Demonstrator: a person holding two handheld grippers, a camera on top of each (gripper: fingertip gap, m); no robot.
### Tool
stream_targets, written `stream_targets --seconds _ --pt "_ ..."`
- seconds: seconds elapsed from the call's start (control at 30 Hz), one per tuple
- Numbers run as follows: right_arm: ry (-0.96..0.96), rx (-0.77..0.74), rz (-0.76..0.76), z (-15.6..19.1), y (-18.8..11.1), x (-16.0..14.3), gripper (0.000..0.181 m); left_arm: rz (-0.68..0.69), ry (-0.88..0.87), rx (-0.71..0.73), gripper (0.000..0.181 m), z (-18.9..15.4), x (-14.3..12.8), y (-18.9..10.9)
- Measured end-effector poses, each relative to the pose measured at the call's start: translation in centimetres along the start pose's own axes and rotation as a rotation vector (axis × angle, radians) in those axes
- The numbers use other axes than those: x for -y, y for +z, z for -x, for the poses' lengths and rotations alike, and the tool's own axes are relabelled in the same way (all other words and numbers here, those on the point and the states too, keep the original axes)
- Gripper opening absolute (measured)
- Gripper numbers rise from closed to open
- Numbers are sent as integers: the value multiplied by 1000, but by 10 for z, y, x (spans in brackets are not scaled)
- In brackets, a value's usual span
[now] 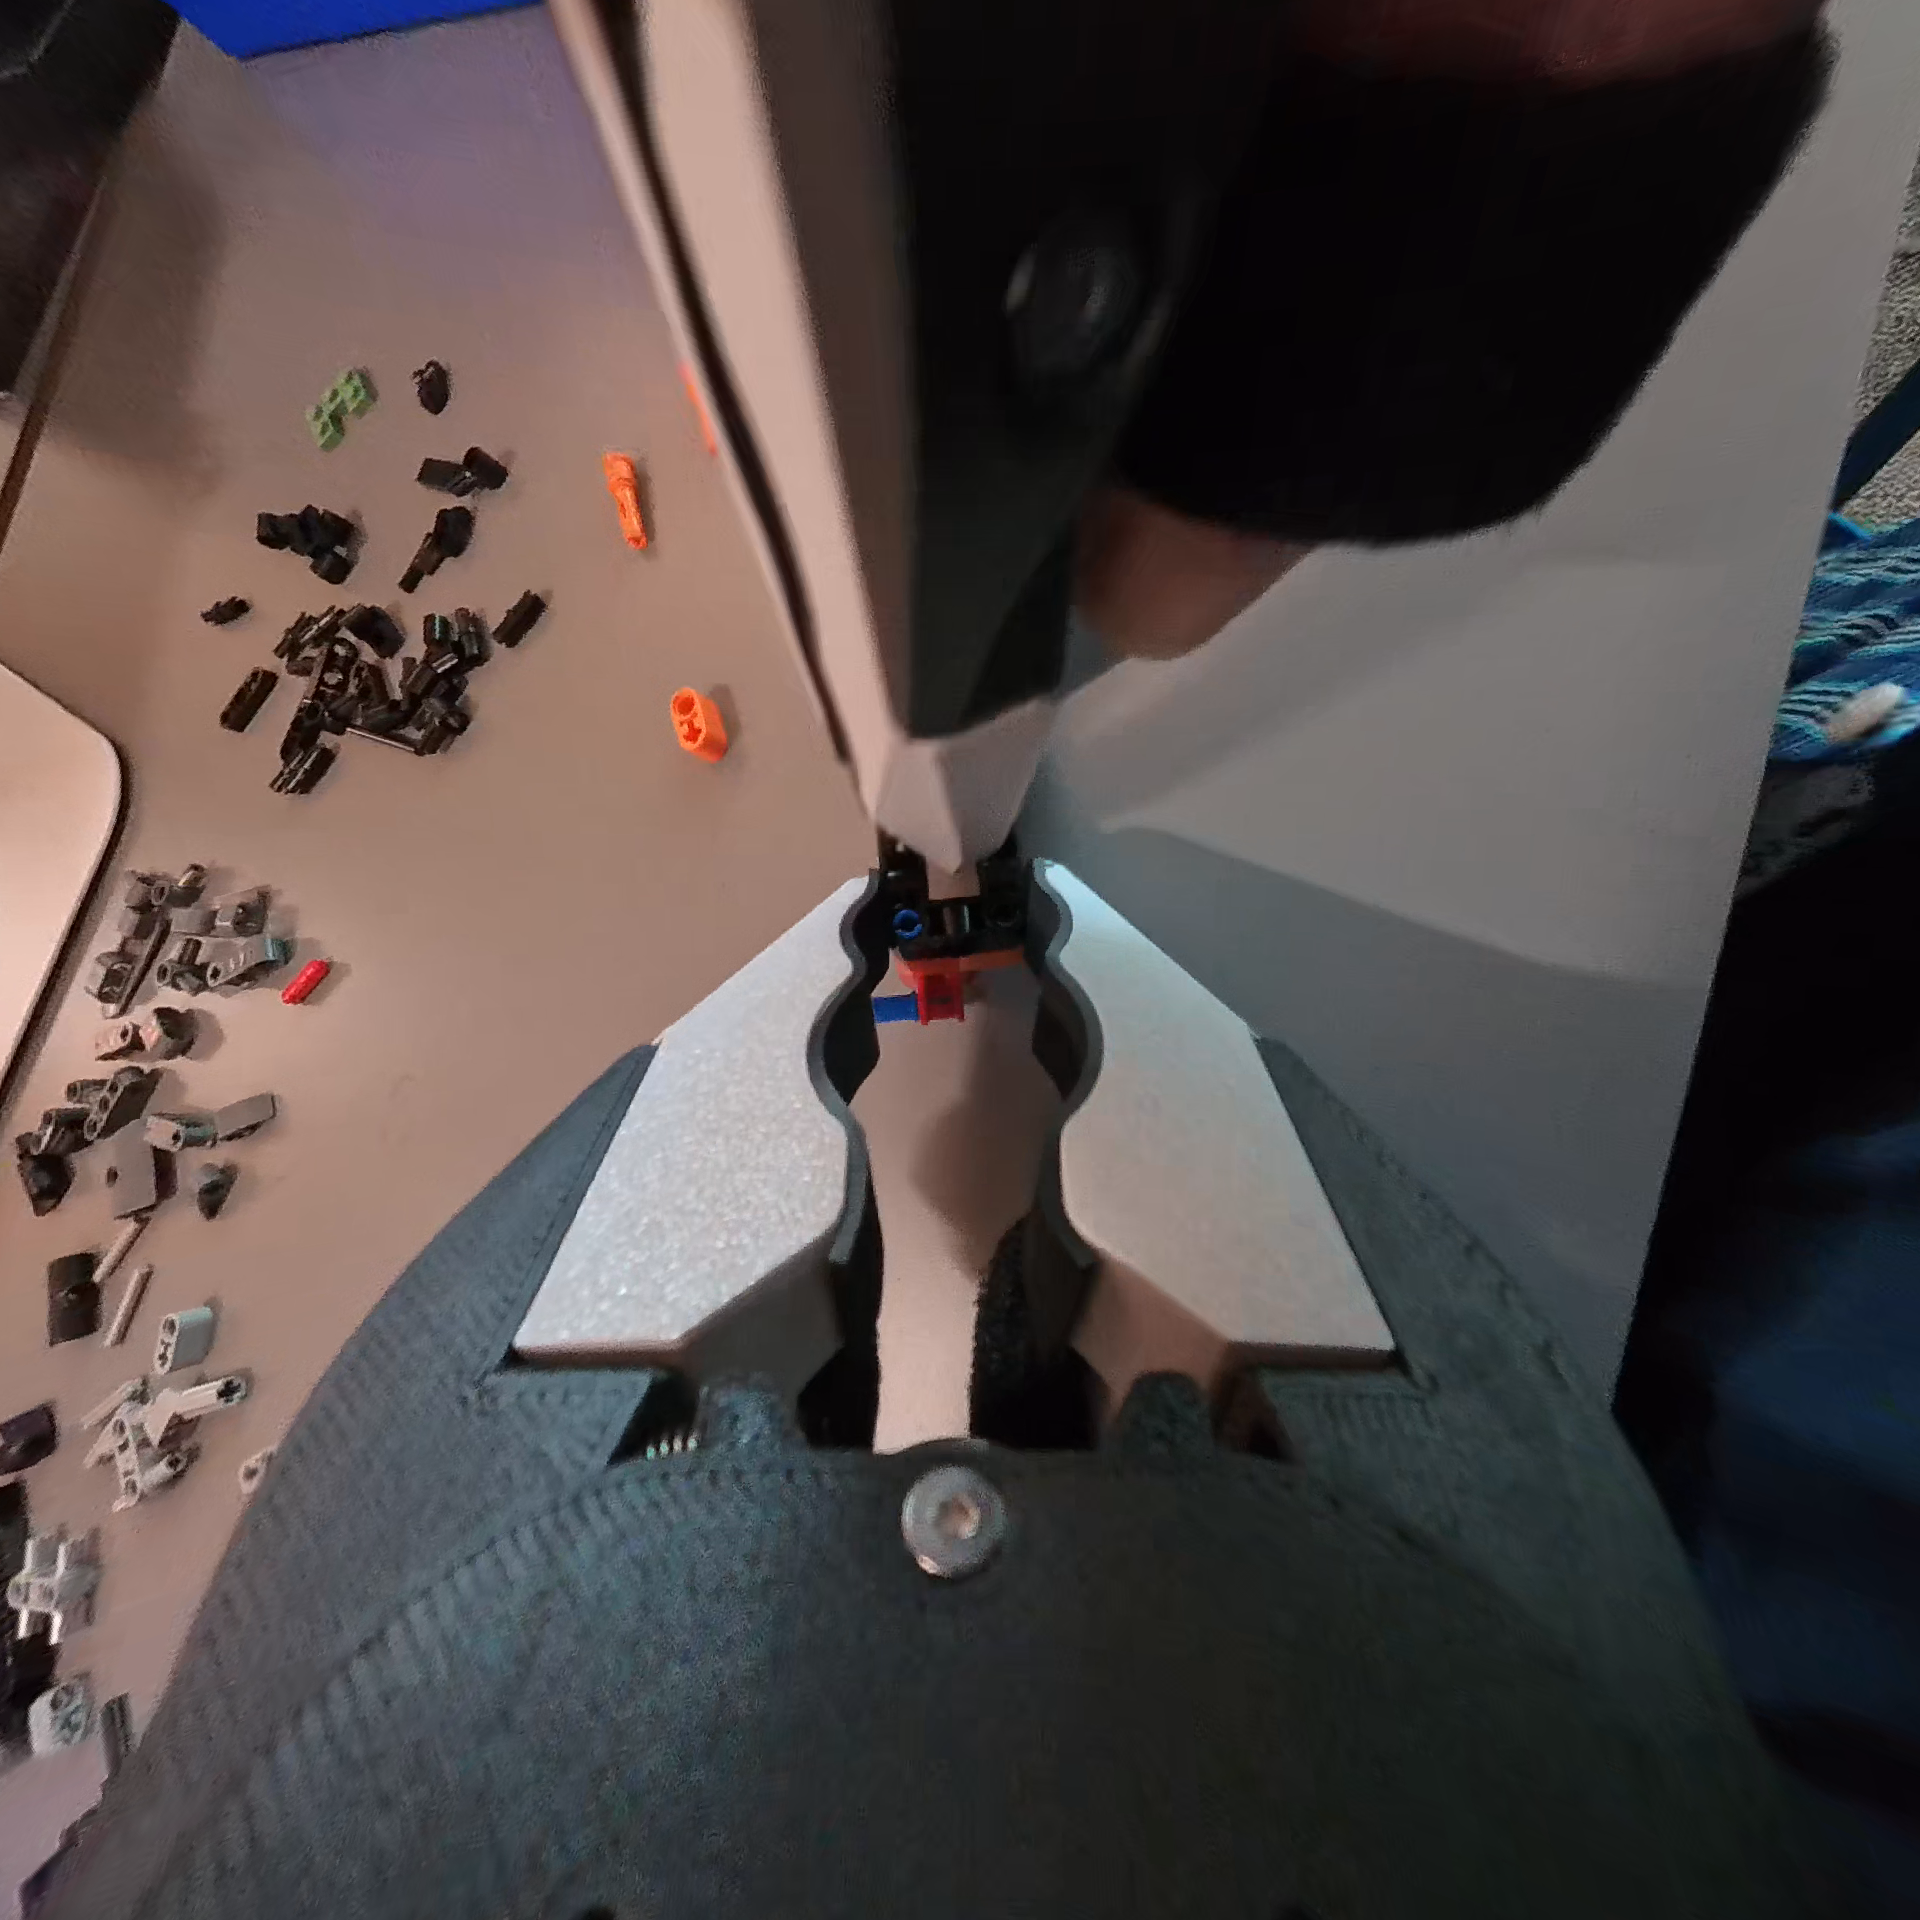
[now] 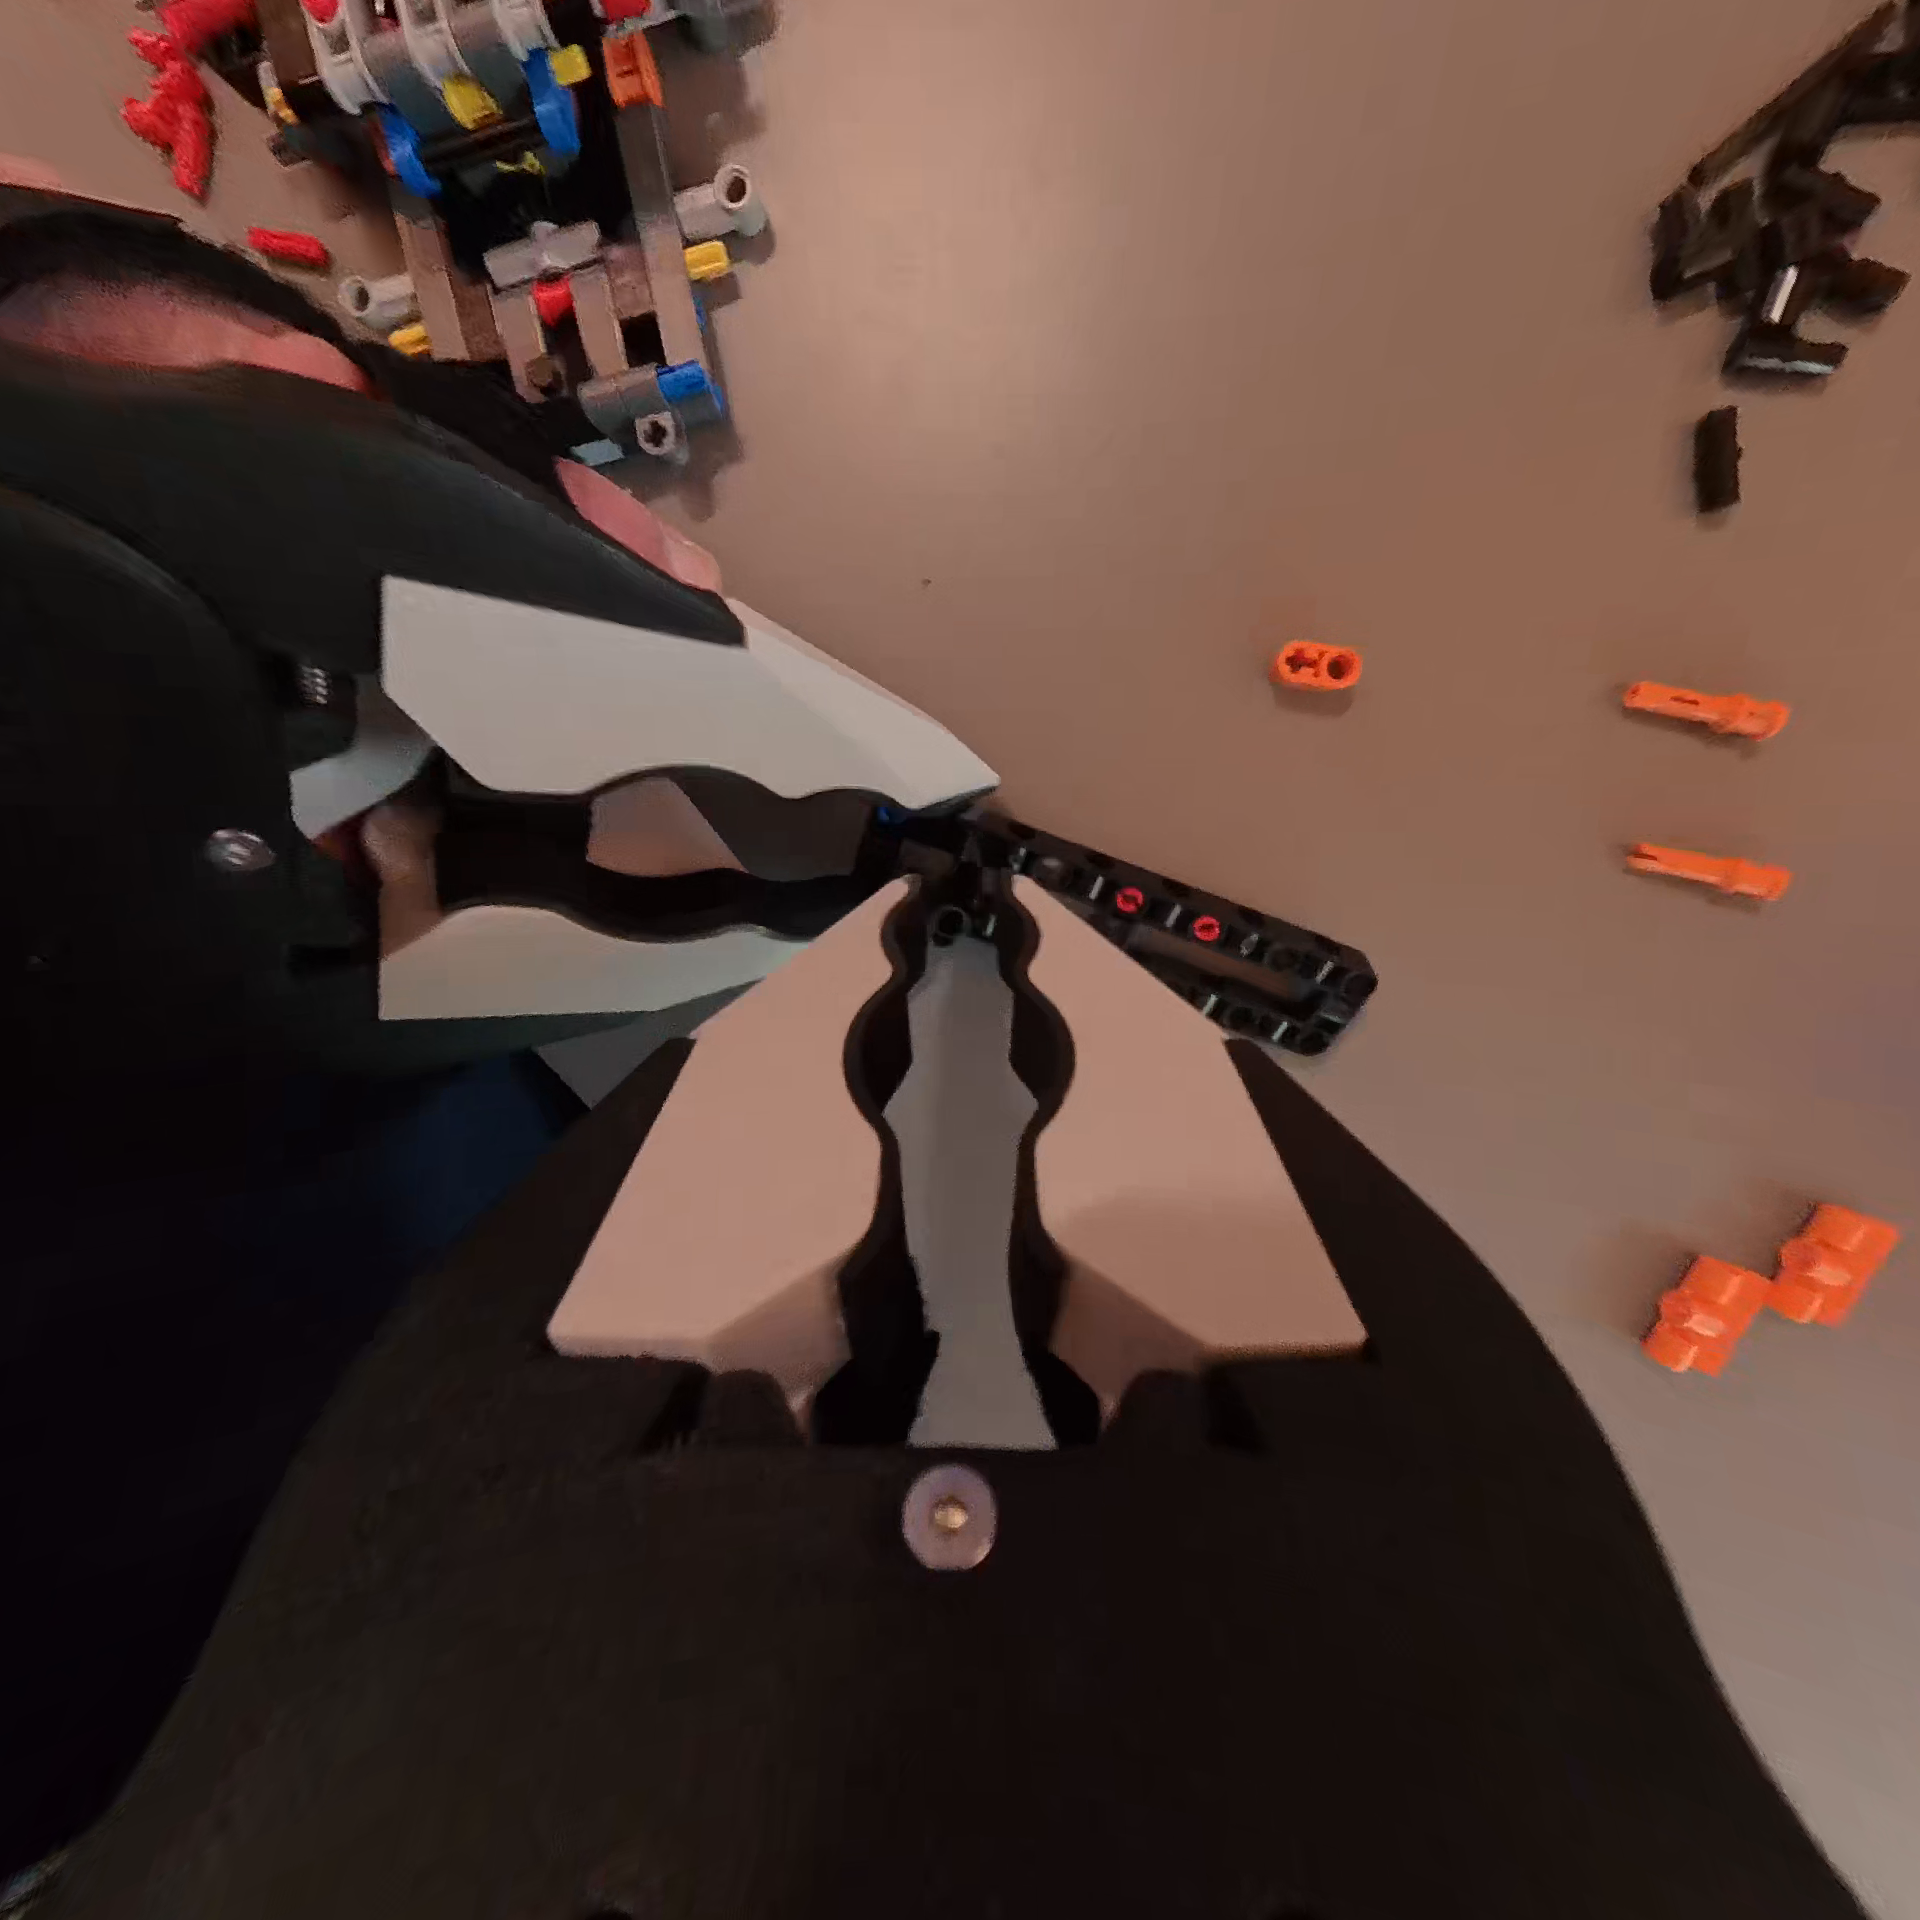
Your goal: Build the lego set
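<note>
A long black lego frame (image 2: 1195, 935) with red pins in it is held above the tan table (image 2: 1143, 416). My left gripper (image 1: 951, 904) is shut on the frame's end (image 1: 951, 930), where a red part and a blue pin show. In the right wrist view the left gripper (image 2: 935, 831) comes in from the left. My right gripper (image 2: 961, 899) is shut on a small black piece (image 2: 951, 920) pressed against that same end of the frame. In the left wrist view the right gripper (image 1: 940, 831) comes down from above, its tip touching the frame.
A partly built model (image 2: 540, 208) lies at the far left, with red pieces (image 2: 171, 104) beside it. Loose on the table are black pieces (image 1: 353, 665), grey pieces (image 1: 177, 956), a green piece (image 1: 341, 407), orange connectors (image 2: 1704, 712) and orange blocks (image 2: 1766, 1288). The tips of both grippers are at nearly the same place.
</note>
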State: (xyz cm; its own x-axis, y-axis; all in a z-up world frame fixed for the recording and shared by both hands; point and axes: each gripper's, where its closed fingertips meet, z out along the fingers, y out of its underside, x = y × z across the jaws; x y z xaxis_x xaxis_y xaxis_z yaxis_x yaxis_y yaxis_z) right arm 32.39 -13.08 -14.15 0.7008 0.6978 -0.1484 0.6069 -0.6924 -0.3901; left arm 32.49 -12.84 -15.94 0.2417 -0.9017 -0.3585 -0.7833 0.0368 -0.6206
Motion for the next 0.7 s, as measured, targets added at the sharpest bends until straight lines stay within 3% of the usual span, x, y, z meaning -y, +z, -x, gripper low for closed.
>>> stream_targets --seconds 0.33,0.7 --pt "126 67 -159 1 -5 8 5 -3 -3 3 26 1 0 0" --pt "52 10 -78 0 -3 9 2 24 36 22 24 0 0 -1"
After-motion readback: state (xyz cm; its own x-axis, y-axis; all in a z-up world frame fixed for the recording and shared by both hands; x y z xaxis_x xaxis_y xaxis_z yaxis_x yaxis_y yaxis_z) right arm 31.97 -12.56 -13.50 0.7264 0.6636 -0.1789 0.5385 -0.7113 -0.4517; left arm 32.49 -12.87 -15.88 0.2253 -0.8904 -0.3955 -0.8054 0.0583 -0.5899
